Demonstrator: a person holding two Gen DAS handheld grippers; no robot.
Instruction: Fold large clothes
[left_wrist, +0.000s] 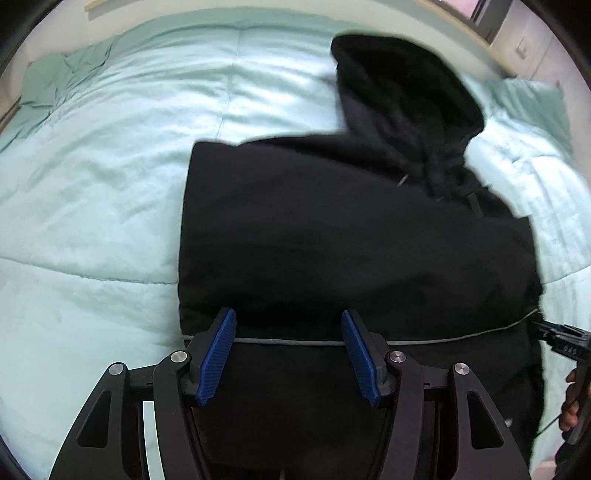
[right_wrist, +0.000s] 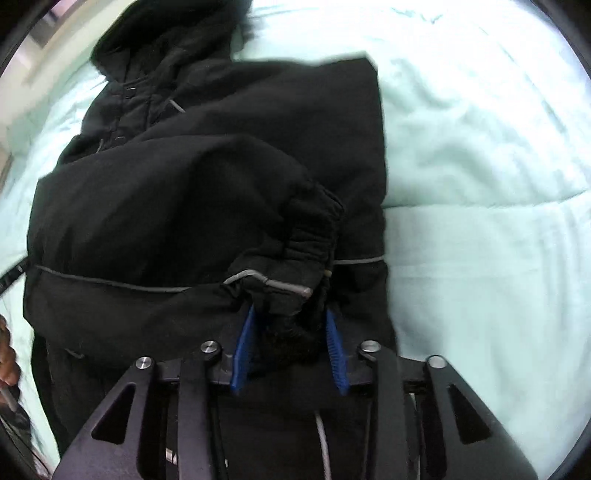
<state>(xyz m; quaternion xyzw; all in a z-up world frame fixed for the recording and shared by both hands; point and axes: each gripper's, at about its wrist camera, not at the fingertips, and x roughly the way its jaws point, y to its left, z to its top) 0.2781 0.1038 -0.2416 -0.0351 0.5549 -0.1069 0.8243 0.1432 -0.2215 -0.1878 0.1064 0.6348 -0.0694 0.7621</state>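
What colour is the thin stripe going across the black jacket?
Grey. The stripe on the jacket shows best in the right wrist view.

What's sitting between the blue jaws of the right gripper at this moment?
In the right wrist view, the right gripper has the jacket sleeve's elastic cuff bunched between its jaws, over the jacket's body.

Each wrist camera looked forward and down along its own hand-held gripper, close above the black jacket (left_wrist: 351, 229) on the bed (left_wrist: 92, 184), both views sharing that jacket.
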